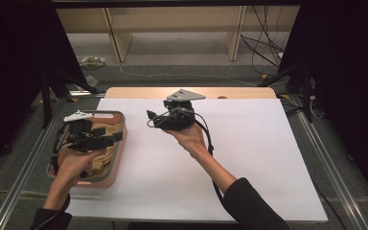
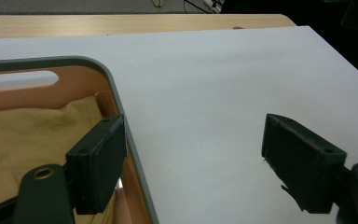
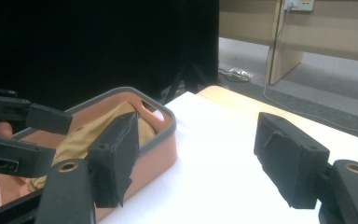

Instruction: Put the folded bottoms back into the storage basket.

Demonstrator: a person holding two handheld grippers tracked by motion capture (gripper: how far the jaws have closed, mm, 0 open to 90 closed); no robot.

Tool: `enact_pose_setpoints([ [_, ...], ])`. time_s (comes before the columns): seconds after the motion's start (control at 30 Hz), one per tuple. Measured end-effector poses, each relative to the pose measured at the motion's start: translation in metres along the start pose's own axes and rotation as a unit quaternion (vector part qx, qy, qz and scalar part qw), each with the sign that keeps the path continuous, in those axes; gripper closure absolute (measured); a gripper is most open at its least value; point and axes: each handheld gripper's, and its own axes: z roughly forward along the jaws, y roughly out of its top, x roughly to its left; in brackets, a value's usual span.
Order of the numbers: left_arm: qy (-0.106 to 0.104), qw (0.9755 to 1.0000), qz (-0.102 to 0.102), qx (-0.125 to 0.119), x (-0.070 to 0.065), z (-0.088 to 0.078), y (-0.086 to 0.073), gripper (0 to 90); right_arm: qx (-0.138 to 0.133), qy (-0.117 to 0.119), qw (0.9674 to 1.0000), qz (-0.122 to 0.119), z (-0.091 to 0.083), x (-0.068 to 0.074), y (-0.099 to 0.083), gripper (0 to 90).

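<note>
High view: the left gripper (image 1: pixel 117 136) hovers over a pink basket (image 1: pixel 120 153) holding tan cloth (image 1: pixel 106 158) (at the table's left edge), jaws wide and empty — the right gripper (image 1: pixel 149 119), likewise agape, hangs above the white sheet (image 1: pixel 258 153) nearby.

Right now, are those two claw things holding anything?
No. The left gripper hangs open over the basket's rim, above the tan cloth; the right gripper is open over the white table.
</note>
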Motion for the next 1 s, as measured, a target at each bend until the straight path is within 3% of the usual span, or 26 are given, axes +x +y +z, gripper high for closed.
enact_pose_setpoints([
  [0.33,-0.031,0.9993,0.018,-0.009,-0.02,0.012,-0.005,18.8,-0.011,-0.004,0.9999,0.009,-0.026,-0.011,-0.013,30.2],
  [0.63,-0.065,0.9972,0.025,-0.028,-0.037,0.019,-0.009,17.2,-0.024,-0.003,0.9996,0.017,-0.046,-0.017,-0.026,26.6],
  [1.0,-0.083,0.9948,0.039,-0.044,-0.055,0.026,-0.017,16.7,-0.034,-0.004,0.9994,0.008,-0.066,-0.017,-0.041,22.3],
])
